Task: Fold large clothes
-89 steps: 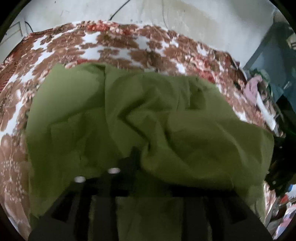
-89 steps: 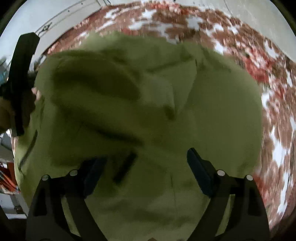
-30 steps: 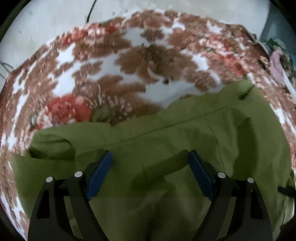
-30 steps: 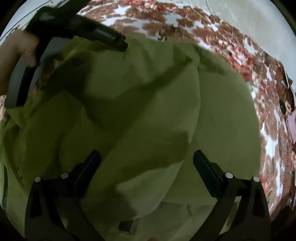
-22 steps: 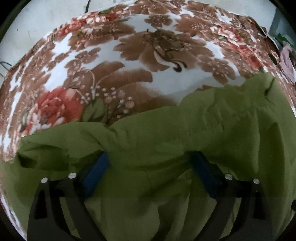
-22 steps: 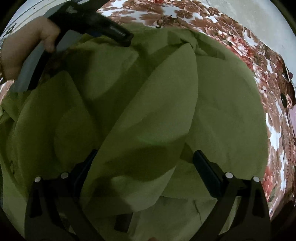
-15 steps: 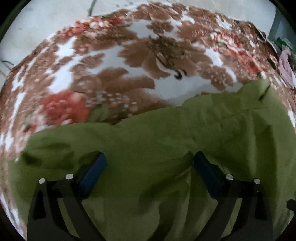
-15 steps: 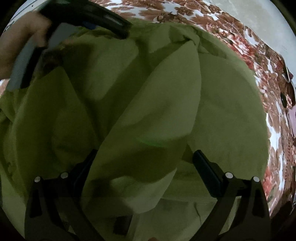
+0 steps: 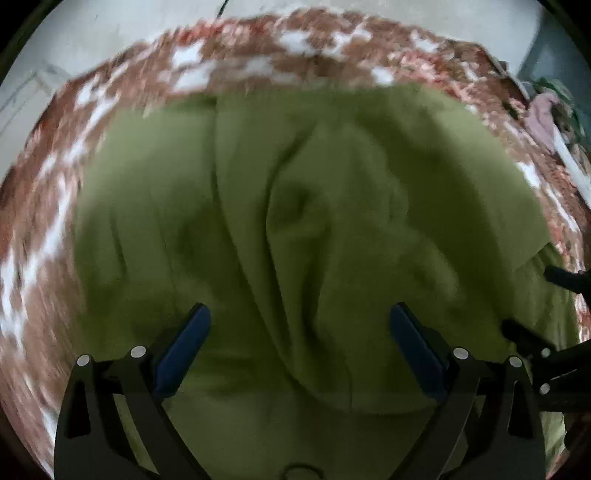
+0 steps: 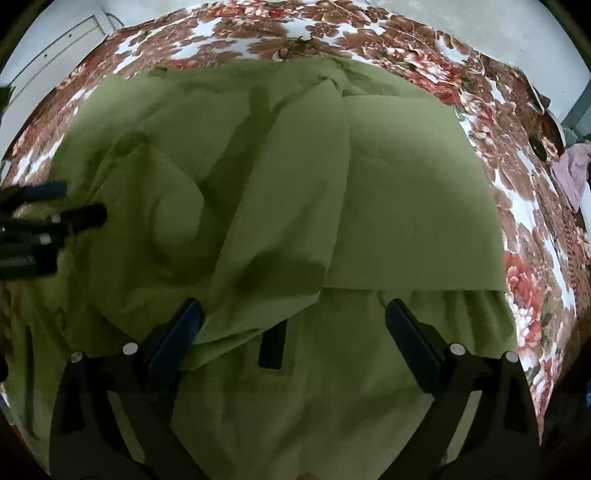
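Observation:
An olive-green garment (image 9: 314, 206) lies rumpled on the floral bedspread (image 9: 44, 206) and fills most of the blurred left wrist view. My left gripper (image 9: 299, 332) hovers over it, open wide, with nothing pinched between its blue pads. In the right wrist view the garment (image 10: 406, 192) shows a flat folded panel on the right and loose folds on the left, with a small dark patch (image 10: 273, 347) near the front. My right gripper (image 10: 293, 325) is open above it; a fold edge lies beside its left finger. The left gripper (image 10: 48, 221) shows at that view's left edge.
The bedspread (image 10: 524, 206) reaches past the garment at the back and right. A pink cloth (image 10: 572, 170) and a small dark round object (image 10: 539, 149) lie near the bed's right edge. A pale wall (image 9: 110, 33) stands behind.
My left gripper has swept back from the garment's far edge, so the cloth now fills its view. In the right wrist view it went from the upper left to the left edge. The right gripper shifted slightly.

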